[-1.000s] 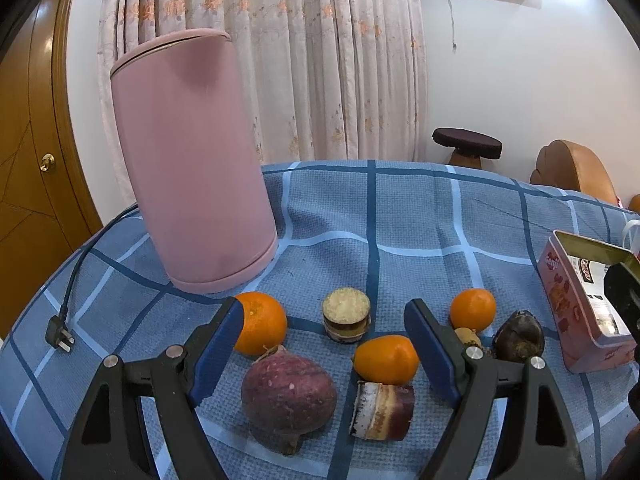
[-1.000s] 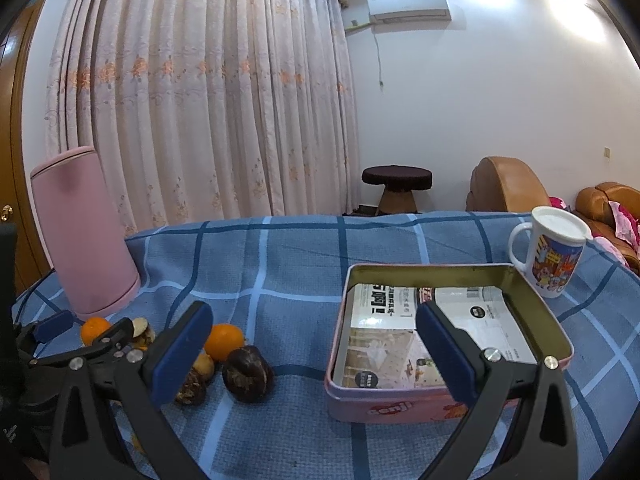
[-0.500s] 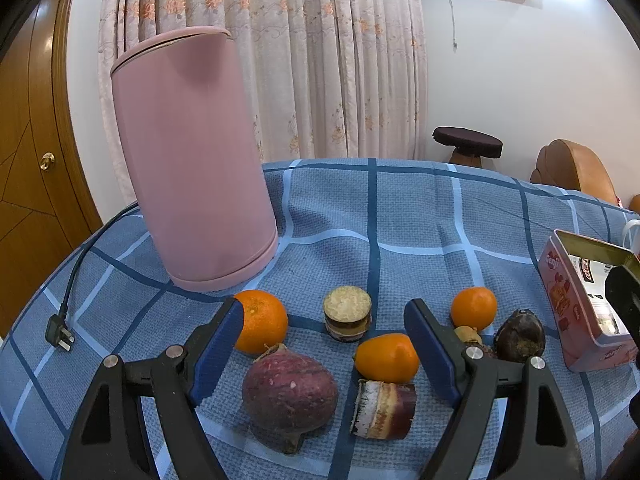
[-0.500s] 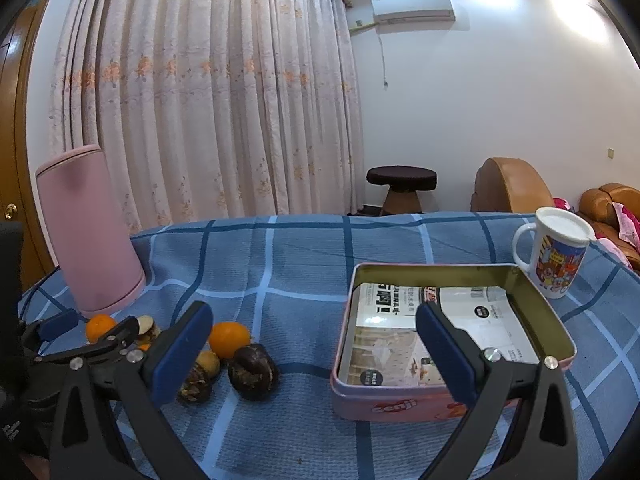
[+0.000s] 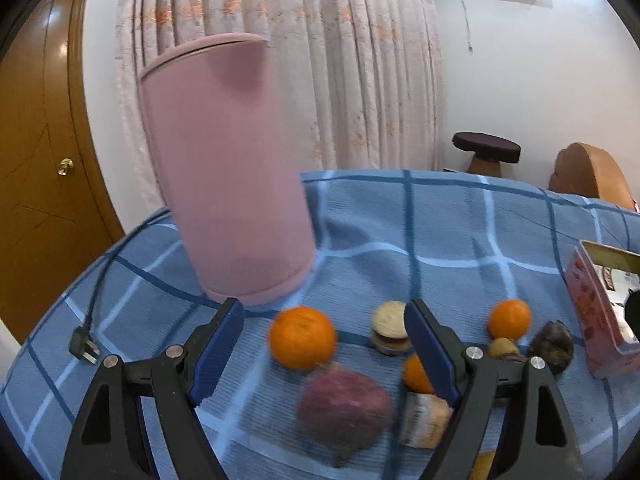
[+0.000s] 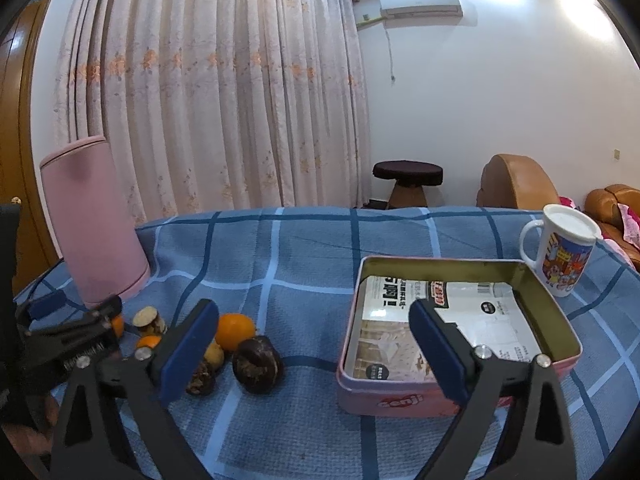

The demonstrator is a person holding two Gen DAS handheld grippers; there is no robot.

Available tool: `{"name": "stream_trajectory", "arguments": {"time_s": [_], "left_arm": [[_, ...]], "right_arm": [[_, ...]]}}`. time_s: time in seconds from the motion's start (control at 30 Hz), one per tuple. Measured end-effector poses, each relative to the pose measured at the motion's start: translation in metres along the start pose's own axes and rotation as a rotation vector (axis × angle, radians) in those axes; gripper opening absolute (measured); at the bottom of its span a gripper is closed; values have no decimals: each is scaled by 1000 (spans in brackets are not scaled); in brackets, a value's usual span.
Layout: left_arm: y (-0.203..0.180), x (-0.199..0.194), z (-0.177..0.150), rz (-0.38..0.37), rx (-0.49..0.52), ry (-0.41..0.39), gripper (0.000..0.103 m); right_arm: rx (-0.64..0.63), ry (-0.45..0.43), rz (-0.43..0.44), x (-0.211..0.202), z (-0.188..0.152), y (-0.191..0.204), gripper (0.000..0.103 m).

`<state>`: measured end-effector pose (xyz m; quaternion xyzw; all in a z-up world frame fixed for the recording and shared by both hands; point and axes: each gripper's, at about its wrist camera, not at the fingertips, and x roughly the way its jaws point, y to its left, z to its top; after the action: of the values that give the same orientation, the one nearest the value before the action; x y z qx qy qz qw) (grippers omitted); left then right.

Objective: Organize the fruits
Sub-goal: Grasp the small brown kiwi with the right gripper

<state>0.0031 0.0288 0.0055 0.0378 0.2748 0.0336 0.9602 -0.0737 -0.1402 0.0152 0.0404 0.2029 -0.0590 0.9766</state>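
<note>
My left gripper (image 5: 324,354) is open and empty, low over a cluster of produce on the blue checked cloth. Between its fingers lie an orange (image 5: 302,338) and a purple round root (image 5: 344,406). A cut root piece (image 5: 390,332), a second orange (image 5: 416,374), a brown-white chunk (image 5: 424,420), a third orange (image 5: 509,319) and a dark round fruit (image 5: 550,346) lie to the right. My right gripper (image 6: 314,356) is open and empty, between the dark fruit (image 6: 257,365) and the pink tin (image 6: 404,402), which holds printed paper.
A tall pink cylinder (image 5: 228,168) stands just behind the left gripper, with a black plug and cord (image 5: 82,346) at the table's left edge. A printed mug (image 6: 564,250) stands behind the tin at the far right. A stool (image 6: 408,178) and brown sofas stand beyond the table.
My left gripper has swung left, so the fruits now sit right of its centre and look blurred. My right gripper has shifted slightly; the tin sits further right in its view.
</note>
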Motion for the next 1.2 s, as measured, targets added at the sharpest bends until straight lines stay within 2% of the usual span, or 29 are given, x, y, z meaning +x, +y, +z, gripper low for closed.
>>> {"name": "stream_trajectory", "arguments": {"time_s": [0.17,0.27,0.37,0.4,0.47,0.53,0.6,0.7,0.8,0.9,0.97,1.0,1.07,1.2], "left_arm": [[18,3,0,29,-15,7,83],[29,8,-2,43,-17,25,83],[40,8,-4,2,-61,42,83],[42,7,-5,-7,-66,41,83],[43,6,-6,-25,-63,40,83],[39,4,-7,-45,-50,40,83],[35,2,-8,-58,-27,32,83],[31,-1,-9,-55,4,20,83],[39,-3,-12,-50,-13,25,83],[59,-3,-18,-58,-85,50,83],[71,-4,-21,-59,-135,58,83],[76,-6,-23,-61,-153,59,83],[78,-11,-25,-75,-158,54,83],[69,-30,-31,-116,-98,23,83]], "right_arm": [[3,55,124,0,-3,6,93],[-46,152,222,10,-11,22,93],[-98,270,330,22,-21,41,82],[-107,289,350,24,-24,45,76],[-123,341,404,28,-30,54,74],[-148,384,439,32,-35,63,65],[-179,405,451,33,-39,71,58],[-220,439,459,32,-43,76,53],[-250,480,443,36,-49,81,46],[-292,473,426,35,-51,84,42],[-307,470,427,33,-52,86,33],[-305,469,424,34,-51,85,33],[-283,451,419,34,-49,81,33],[-231,359,403,27,-34,65,33]]}}
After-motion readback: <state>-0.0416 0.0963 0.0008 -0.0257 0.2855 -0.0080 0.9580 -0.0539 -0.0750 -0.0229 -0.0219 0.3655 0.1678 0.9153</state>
